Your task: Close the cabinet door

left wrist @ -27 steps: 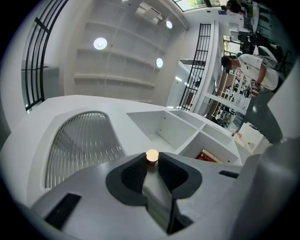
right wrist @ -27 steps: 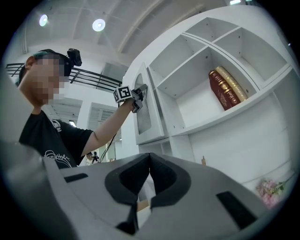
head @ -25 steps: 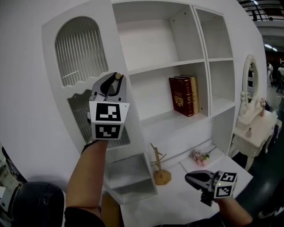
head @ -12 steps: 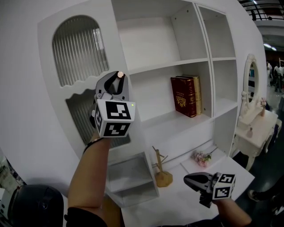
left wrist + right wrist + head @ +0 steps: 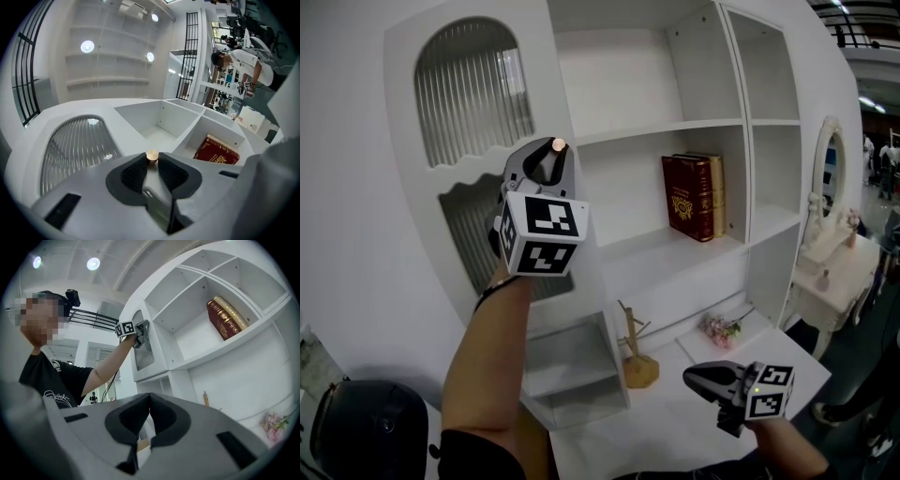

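The cabinet door (image 5: 417, 202) is at the left of the white shelving, a white panel with an arched ribbed glass pane (image 5: 473, 94) above and a second ribbed pane below it. Its small round knob (image 5: 558, 144) sits near the door's right edge, beside the open shelves. I cannot tell whether the door lies fully flush with the cabinet.

The left gripper (image 5: 551, 155) is raised to the door and its fingers are clenched on the knob, one on each side of its neck, as the left gripper view shows.

To the right of the door, two books (image 5: 692, 197) stand upright on the middle shelf (image 5: 628, 246), a red one in front. Below, a wooden stand (image 5: 636, 356) and a small bunch of flowers (image 5: 722, 328) rest on the white bench (image 5: 675, 422).

The right gripper (image 5: 698, 377) hangs low over the bench, well apart from the door. Its fingers are pressed together with nothing between them. A dressing table with an oval mirror (image 5: 830, 159) stands at the far right.
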Demonstrator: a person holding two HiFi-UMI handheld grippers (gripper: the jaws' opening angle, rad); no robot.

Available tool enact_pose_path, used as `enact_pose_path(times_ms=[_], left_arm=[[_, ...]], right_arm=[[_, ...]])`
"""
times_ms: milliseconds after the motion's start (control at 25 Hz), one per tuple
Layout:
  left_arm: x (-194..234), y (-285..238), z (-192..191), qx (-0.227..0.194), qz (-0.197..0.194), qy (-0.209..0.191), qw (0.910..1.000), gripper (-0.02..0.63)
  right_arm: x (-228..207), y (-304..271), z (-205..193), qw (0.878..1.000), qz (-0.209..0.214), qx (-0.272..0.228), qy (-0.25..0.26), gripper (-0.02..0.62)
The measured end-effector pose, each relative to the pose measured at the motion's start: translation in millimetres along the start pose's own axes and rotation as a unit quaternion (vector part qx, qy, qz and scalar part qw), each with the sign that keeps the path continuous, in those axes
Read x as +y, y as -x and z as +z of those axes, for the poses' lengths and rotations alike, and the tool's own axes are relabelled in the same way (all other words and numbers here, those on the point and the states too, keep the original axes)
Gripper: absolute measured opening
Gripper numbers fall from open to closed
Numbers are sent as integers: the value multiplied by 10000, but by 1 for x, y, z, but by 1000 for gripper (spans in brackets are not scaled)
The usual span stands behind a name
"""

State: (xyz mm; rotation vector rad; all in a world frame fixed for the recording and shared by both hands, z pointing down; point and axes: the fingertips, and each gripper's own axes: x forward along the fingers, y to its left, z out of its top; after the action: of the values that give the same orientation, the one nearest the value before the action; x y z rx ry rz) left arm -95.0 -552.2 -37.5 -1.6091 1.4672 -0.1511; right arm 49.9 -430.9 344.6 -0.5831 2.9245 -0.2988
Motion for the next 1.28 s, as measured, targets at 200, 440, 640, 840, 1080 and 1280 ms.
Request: enact_pose_path(times_ms=[200, 440, 640, 840, 1080, 1280], left_arm=[[-2, 0, 1, 114, -112, 328, 9993, 78], [0, 8, 10, 37, -247, 584, 9980, 124], [-3, 30, 18, -135, -454, 1082, 9930, 164], [-32, 72, 6, -38, -903, 1592, 9831, 164], [-79, 145, -24, 345, -1286, 2433, 9608, 163], [-139, 215, -46, 843, -1786, 3537, 9143, 163]], right_arm=[[3, 15, 2, 10000, -66, -3, 9, 6], [7, 24, 4, 9999, -93, -37, 9, 6], [10, 29, 0, 10000, -73, -2, -19, 6], [17, 25, -6, 9999, 101, 72, -31, 6], [28, 22, -11, 9992, 323, 230, 56, 6], [46, 26, -16, 9978, 564, 295, 194, 6]])
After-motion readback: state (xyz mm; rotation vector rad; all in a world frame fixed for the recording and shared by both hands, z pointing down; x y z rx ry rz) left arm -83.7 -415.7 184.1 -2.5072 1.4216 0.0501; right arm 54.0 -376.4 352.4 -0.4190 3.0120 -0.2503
